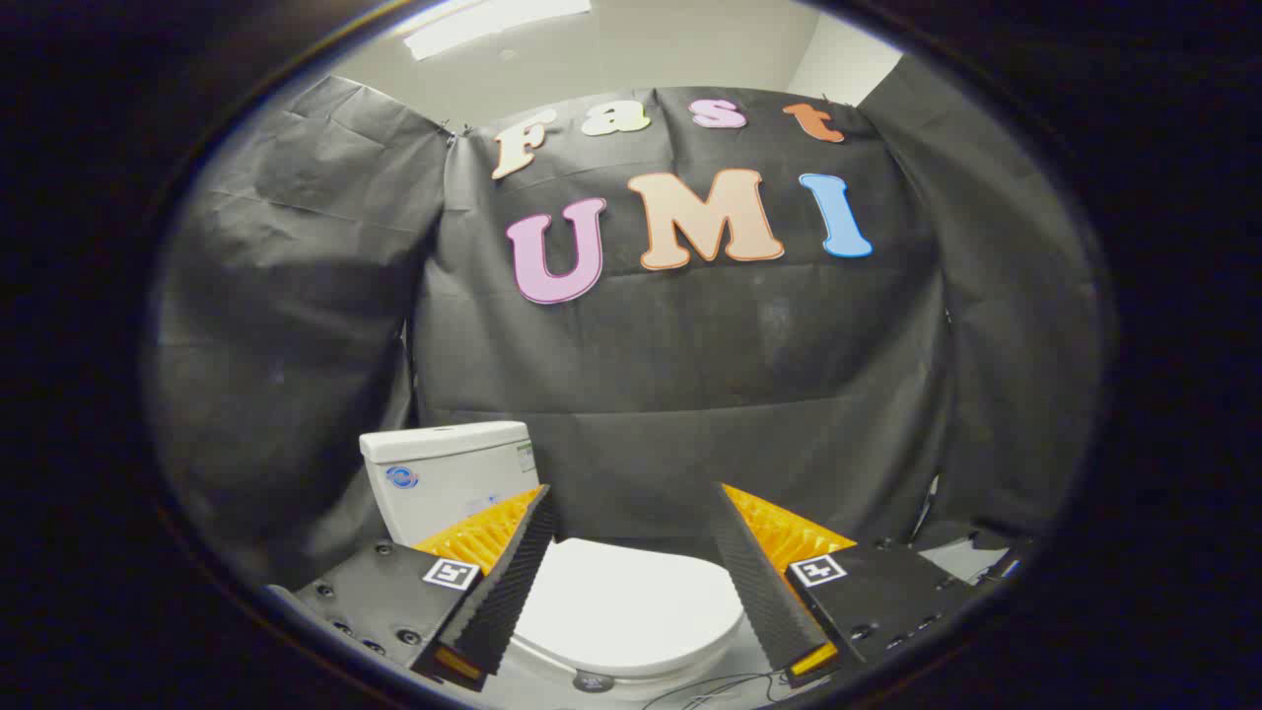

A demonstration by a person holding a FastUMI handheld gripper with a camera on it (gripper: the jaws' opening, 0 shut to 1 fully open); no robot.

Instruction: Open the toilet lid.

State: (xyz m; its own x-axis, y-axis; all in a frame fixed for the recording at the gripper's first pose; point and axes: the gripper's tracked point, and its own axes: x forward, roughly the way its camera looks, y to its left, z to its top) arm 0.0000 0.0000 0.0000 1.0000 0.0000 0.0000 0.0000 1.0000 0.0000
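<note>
gripper (631, 513) jaws spread wide, holding nothing | closed toilet lid (631, 606) below, between them | tank (449, 473) beyond left finger

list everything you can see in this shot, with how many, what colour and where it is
Toilet lid: one, white, closed, below and between the fingers.
Tank: one, white, behind the lid, just beyond the left finger.
Cloth wall: black, hung behind and beside the toilet.
Ceiling light: one, white, above the cloth.
Cable: thin, dark, on the floor by the toilet's base.
Gripper: one, fingers spread open, above the lid, holding nothing.
</note>
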